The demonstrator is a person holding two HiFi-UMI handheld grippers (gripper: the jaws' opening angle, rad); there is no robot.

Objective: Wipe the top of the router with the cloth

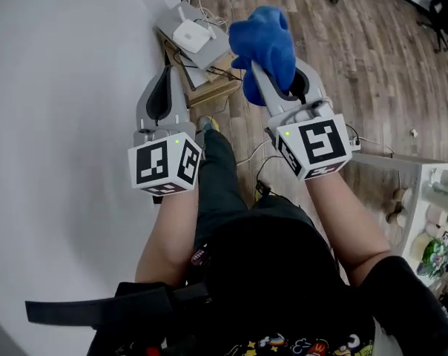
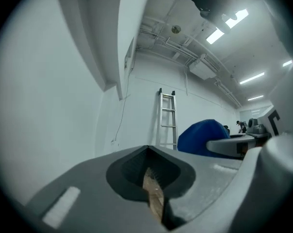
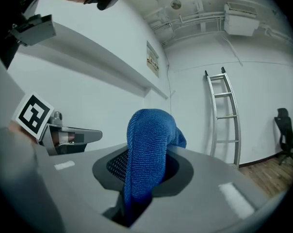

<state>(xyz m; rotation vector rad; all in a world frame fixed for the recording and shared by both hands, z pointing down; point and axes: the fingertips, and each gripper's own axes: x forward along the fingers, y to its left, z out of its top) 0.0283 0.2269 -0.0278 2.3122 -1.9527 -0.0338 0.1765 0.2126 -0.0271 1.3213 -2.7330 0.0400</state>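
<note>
right gripper (image 1: 259, 74): jaws clamped tight on the cloth (image 3: 145, 149), no gap left btwn them. Fabric is wedged into the slot, the rest bunched up & flopping over the tips.
cloth: blue terry, held up in the air. In head view it shows just R of the router (image 1: 192, 34), apart from it, not touching.
left gripper (image 2: 154, 200): jaws pressed together w/ nothing in them (only tan pad edges show along the seam). Held beside the right gripper, on the wall side.
router: white, flat, rounded corners. Lies on a grey box (image 1: 215, 52), which sits on a wooden stand (image 1: 213, 89) close to the wall (image 1: 61, 87). Cables (image 1: 196, 10) trail behind it.
marker cube (image 1: 320, 143): one on the back of each gripper, black-and-white squares facing up at the head cam.
aim: both gripper views look out roughly level across the room. A ladder (image 3: 226, 115) leans on the far wall & an office chair (image 3: 284, 130) sits at the R edge.
floor (image 1: 357, 65): wood planks.
shelf (image 1: 424, 191): R edge of head view, small items on it, too small to tell.
</note>
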